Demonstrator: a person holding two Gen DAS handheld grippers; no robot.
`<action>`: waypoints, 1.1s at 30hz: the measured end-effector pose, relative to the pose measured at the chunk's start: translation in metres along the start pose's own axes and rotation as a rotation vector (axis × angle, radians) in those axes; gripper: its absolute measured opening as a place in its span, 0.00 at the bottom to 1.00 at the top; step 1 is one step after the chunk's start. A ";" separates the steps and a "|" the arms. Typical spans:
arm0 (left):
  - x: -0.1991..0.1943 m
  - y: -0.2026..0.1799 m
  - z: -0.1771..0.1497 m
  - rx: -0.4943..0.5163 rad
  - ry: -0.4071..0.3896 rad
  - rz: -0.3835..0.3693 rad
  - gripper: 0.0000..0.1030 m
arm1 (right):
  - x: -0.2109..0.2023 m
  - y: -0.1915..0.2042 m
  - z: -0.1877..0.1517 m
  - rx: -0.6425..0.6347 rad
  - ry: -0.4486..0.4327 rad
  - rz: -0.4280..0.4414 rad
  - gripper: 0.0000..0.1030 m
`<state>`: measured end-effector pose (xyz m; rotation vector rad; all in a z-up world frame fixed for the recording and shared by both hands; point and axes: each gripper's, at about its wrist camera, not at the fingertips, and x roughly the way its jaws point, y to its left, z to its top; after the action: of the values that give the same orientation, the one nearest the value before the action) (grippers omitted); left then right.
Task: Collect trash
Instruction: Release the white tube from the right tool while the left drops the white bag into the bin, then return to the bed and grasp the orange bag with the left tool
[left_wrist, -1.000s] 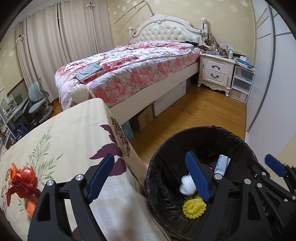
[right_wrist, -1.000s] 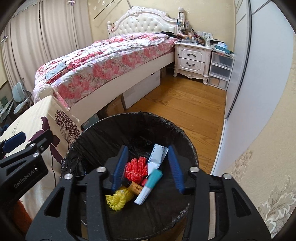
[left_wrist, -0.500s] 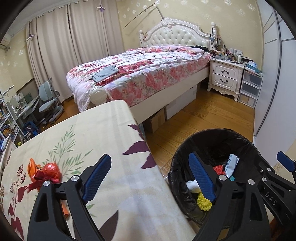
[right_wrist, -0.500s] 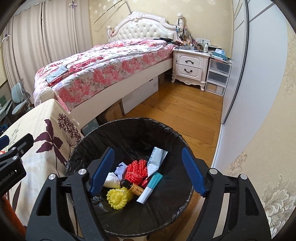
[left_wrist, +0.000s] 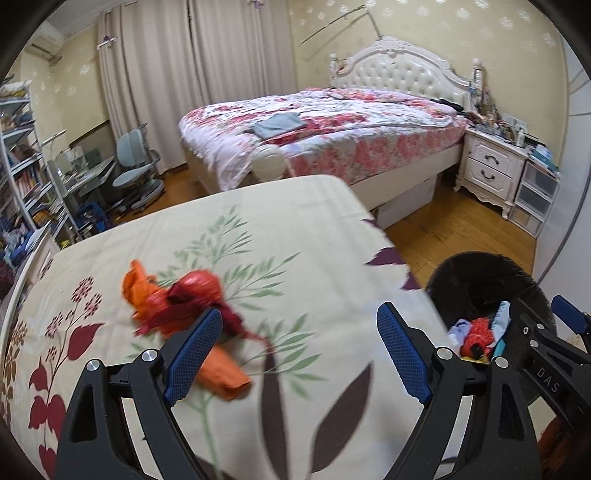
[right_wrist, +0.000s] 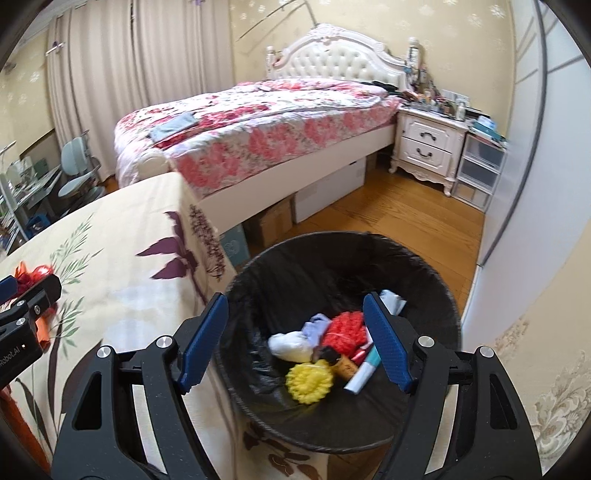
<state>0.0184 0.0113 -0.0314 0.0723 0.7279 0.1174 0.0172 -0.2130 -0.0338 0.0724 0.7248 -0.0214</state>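
Both grippers stood open and empty beside the black-lined round trash bin (right_wrist: 424, 266).
Next, the left gripper (left_wrist: 299, 354) needed to close on the crumpled red-orange wrapper (left_wrist: 177, 299).

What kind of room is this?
It looks like a bedroom in a home. There is a big bed with a flowery cover, a white nightstand with drawers beside it, and long curtains behind.
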 end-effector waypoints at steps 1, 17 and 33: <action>0.001 0.007 -0.004 -0.010 0.008 0.013 0.83 | 0.000 0.007 -0.001 -0.009 0.004 0.013 0.72; 0.037 0.071 -0.029 -0.154 0.202 0.059 0.83 | -0.003 0.075 -0.011 -0.118 0.040 0.125 0.72; 0.029 0.088 -0.036 -0.137 0.194 0.020 0.49 | -0.003 0.095 -0.013 -0.145 0.047 0.164 0.72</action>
<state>0.0087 0.1029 -0.0685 -0.0641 0.9105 0.1950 0.0106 -0.1178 -0.0353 -0.0067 0.7632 0.1900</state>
